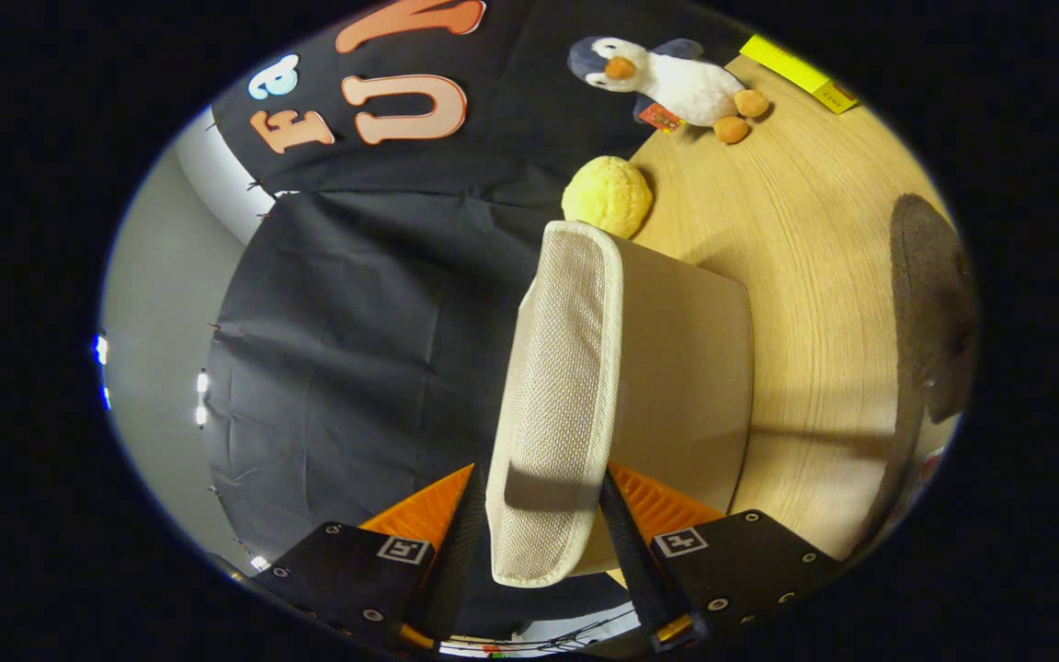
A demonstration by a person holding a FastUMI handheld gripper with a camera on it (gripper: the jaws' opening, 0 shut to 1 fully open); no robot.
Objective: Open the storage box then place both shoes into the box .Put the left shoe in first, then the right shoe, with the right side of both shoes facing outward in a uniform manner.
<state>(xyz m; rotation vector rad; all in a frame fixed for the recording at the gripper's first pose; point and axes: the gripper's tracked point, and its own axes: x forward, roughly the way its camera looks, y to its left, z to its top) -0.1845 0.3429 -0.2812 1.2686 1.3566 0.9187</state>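
The storage box [667, 368] looks like matt fabric over stiff board, smooth on its broad side; its lid flap [559, 386], pinched between both fingers of the gripper [543, 524], is a coarse woven mesh with a stitched cloth binding round the rim. The table [814, 276] has a pale wood-grain top, smooth with a low sheen. Toward the table's far edge, the ball [607, 195] looks like knobbly plush and the penguin toy [677, 81] is soft pile. At the near right edge, a dark shoe [934, 303] looks felt-like and matt. The booth's wall [355, 349] is creased matt cloth
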